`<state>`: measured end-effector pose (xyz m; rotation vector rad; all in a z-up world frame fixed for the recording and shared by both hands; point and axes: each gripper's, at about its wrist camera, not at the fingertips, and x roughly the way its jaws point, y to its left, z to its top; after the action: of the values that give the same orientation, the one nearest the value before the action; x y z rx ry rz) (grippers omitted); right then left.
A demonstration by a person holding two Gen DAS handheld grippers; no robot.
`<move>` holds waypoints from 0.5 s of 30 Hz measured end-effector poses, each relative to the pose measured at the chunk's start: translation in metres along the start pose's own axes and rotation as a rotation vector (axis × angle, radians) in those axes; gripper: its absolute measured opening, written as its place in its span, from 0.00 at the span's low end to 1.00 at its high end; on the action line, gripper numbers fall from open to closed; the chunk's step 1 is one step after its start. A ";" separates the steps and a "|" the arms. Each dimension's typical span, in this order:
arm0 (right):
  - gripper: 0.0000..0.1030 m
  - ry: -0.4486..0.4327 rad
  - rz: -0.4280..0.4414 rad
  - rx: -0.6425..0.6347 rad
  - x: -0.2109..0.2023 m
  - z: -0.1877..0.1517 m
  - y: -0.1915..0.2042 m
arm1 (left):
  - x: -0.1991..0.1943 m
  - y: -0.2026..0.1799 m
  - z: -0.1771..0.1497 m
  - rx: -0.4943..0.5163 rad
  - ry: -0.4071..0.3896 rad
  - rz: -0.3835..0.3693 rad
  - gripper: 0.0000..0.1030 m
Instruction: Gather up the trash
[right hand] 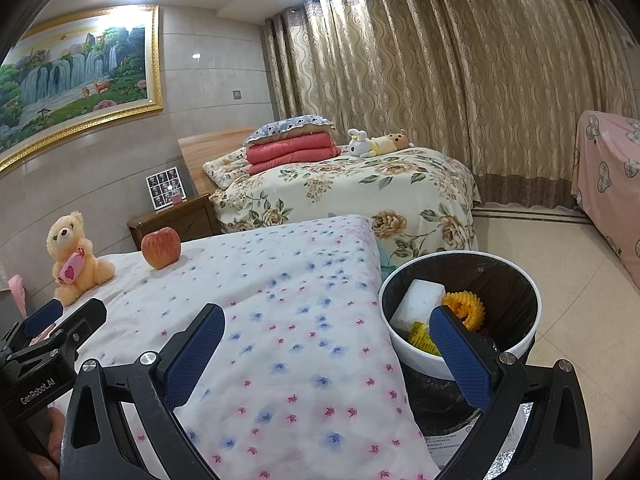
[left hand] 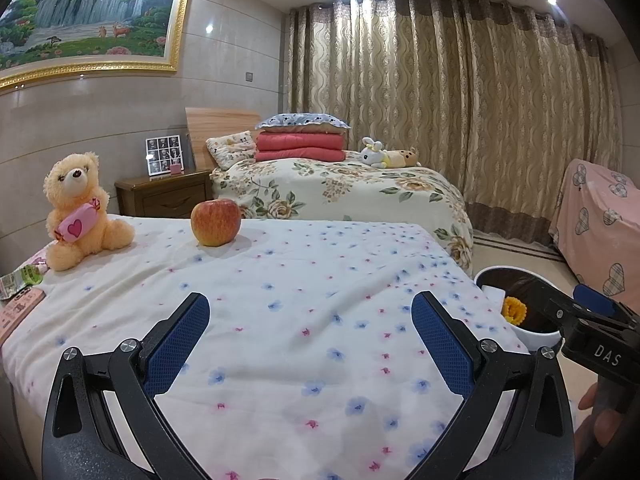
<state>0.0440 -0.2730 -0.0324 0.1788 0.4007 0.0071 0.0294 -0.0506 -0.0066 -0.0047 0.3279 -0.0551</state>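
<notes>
Three scraps (right hand: 418,302) inside black-lined bin (right hand: 516,276).

A teddy bear (left hand: 80,210) holding a pink candy cushion is seated on a flower-print sheet (left hand: 304,320), with an apple (left hand: 216,222) set beside it. Behind, folded red quilts (left hand: 300,148) and a toy rabbit (left hand: 376,154) are laid on a floral bed (left hand: 360,196). A waterfall painting (left hand: 88,16) is hung above; curtains (left hand: 460,100) are drawn.

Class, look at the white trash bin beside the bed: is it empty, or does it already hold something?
Not empty. The trash bin already holds a white block, a yellow ridged piece and a yellow wrapper.
</notes>
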 end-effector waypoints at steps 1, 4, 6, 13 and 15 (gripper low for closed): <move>1.00 0.000 0.001 0.001 0.000 0.000 0.000 | 0.000 -0.001 0.000 0.000 0.001 -0.001 1.00; 1.00 0.000 0.000 0.000 0.000 0.000 0.000 | 0.000 -0.001 0.000 -0.001 0.001 -0.002 1.00; 1.00 0.000 0.001 0.001 0.000 0.000 0.000 | -0.001 0.000 0.000 -0.002 0.002 -0.003 1.00; 1.00 0.000 0.002 0.001 0.000 0.000 0.001 | 0.001 -0.001 0.000 -0.005 0.006 -0.007 1.00; 1.00 0.001 0.003 0.002 -0.001 0.001 0.001 | 0.001 -0.001 -0.001 -0.006 0.007 -0.010 1.00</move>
<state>0.0436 -0.2721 -0.0314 0.1812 0.4012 0.0103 0.0303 -0.0518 -0.0079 -0.0118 0.3347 -0.0637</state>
